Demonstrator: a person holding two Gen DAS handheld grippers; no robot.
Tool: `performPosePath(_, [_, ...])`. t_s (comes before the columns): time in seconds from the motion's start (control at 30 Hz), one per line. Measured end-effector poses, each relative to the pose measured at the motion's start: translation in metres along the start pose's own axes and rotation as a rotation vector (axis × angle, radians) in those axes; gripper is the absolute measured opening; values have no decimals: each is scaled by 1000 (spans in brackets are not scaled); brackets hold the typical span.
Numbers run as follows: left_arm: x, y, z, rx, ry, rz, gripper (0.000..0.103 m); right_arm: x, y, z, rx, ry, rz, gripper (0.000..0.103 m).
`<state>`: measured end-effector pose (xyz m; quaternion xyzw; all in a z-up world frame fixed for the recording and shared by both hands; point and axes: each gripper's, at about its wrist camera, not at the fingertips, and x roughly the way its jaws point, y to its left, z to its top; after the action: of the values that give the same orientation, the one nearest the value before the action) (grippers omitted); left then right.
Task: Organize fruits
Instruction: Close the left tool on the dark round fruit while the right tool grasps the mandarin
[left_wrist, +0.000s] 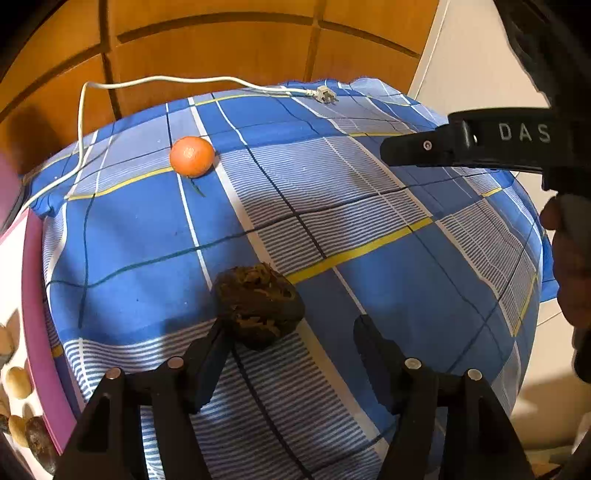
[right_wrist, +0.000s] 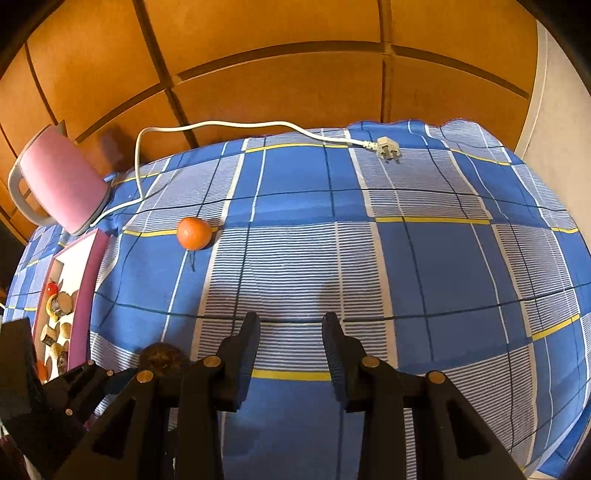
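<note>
two fruits lie loose on the desk (left_wrist: 369, 206). left view: left tongs (left_wrist: 291, 328) spread, one finger touching the dark wrinkled fruit (left_wrist: 258, 304) near the front edge; a nudge could roll it away. right view: right tongs (right_wrist: 291, 325) spread, empty; orange (right_wrist: 194, 233) sits toward the left edge by the pink tray (right_wrist: 88, 280).

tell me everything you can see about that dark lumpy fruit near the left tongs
The dark fruit is brown-black and wrinkled, with rough, crusty tan patches, roughly round but lumpy. It lies on the blue checked cloth, just ahead of the open left tongs, close by one fingertip; contact cannot be told. In the right wrist view only its top shows behind the tong frame.
</note>
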<state>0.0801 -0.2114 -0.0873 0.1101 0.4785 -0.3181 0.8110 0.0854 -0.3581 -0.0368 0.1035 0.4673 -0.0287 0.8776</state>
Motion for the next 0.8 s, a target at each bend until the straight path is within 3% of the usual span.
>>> performPosePath(0.07, [0, 1, 1, -7, -4, -1, 66, 1, -3, 2, -2, -3, -2, 35])
performPosePath(0.13, [0, 2, 1, -5, -7, 19, 51, 2, -5, 3, -1, 0, -4, 35])
performPosePath(0.3, [-3, 13, 1, -39, -14, 7, 37, 9, -8, 3, -7, 11, 2, 35])
performPosePath(0.33, [-4, 15, 1, -48, -13, -6, 39, 11, -8, 3, -9, 15, 2, 35])
performPosePath(0.43, [-7, 16, 1, -61, -27, 4, 60, 16, -8, 3, -11, 24, 7, 35])
performPosePath(0.8, [-30, 21, -1, -62, -82, 23, 67, 27, -4, -2, -55, 58, 53, 35])
